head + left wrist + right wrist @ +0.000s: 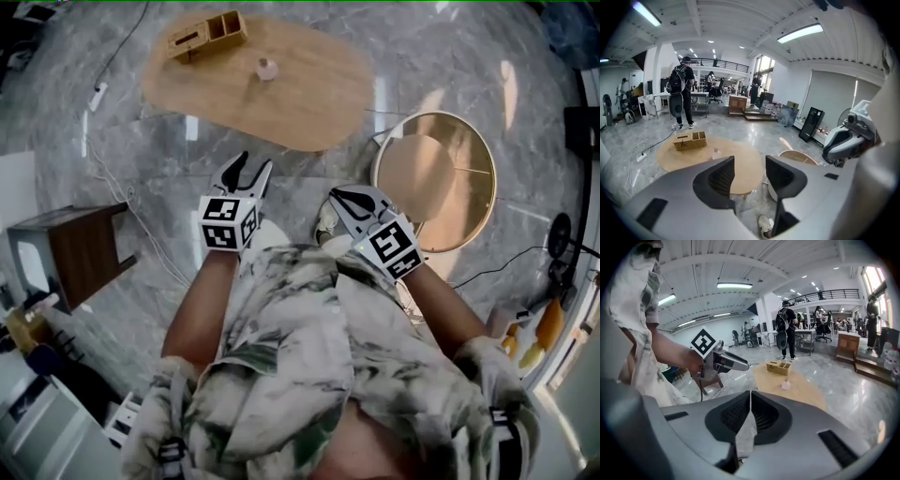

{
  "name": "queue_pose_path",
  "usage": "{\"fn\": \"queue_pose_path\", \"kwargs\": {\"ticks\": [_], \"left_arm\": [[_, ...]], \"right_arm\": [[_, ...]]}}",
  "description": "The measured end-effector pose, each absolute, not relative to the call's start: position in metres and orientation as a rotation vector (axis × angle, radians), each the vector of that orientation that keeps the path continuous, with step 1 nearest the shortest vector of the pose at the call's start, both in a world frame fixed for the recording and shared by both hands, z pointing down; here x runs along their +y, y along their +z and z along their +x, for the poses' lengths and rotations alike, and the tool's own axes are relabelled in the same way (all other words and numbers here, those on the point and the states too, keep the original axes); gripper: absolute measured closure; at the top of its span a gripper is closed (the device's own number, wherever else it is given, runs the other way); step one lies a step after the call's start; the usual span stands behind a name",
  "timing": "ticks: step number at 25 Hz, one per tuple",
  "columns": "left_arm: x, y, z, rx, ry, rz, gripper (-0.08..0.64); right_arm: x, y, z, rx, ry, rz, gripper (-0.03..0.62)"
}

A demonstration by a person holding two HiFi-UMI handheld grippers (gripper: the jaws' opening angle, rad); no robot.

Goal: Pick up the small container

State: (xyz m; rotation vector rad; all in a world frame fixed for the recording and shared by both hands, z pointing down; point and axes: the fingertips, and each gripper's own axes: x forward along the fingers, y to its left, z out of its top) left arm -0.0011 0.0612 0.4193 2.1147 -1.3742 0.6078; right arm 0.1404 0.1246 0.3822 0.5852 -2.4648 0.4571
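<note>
Container [267,68] — small, pale, upright on the oval wooden table [309,112], upper middle of the head view. It is well apart from both of your grippers and touched by neither.

Wooden organiser [206,36] — open compartments, at the table's upper-left end, near the container but not touching it.

Left gripper [255,164] — centre-left of the frame, over the grey marble floor [450,47] just below the table's lower edge. Its jaws stand apart with a clear gap. Its own view shows only table and floor between them, with nothing gripped.

Right gripper [336,197] — centre of the frame, just right of the left one and beside the round gold-rimmed table [441,187]. Its jaws are pressed together tip to tip and hold nothing.

Dark wooden stool [80,248] — on the floor at the left edge of the frame.

Power strip [97,97] — white, on the floor at the upper left, beside the oval table.

Shoe [325,225] — pale, showing between your two grippers.

Patterned shirt [300,356] — yours; with your forearms it fills the lower half of the frame.
</note>
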Motion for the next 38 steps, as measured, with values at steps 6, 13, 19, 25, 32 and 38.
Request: {"fn": "queue_pose_path", "kwargs": {"ticks": [6,13,19,25,32,38], "left_arm": [[0.023,0.43,0.022,-1.378,0.617,2.102,0.339],[-0.023,0.453,0.012,-1.382,0.611,2.095,0.341],[-0.084,0.5,-0.019,-1.352,0.627,2.072,0.341],[-0.15,0.564,-0.041,-1.331,0.686,2.058,0.341],[-0.204,0.637,-0.06,-1.336,0.746,1.999,0.341],[-0.241,0.689,-0.071,-1.334,0.789,1.945,0.341]], "right_arm": [[0.092,0.398,0.16,-2.464,0.482,0.567,0.561],[0.061,0.408,0.15,-2.454,0.542,0.6,0.561],[0.024,0.424,0.123,-2.379,0.58,0.63,0.561],[-0.017,0.462,0.099,-2.314,0.655,0.638,0.561],[-0.049,0.492,0.093,-2.242,0.731,0.663,0.561],[-0.064,0.525,0.09,-2.191,0.781,0.653,0.563]]}}
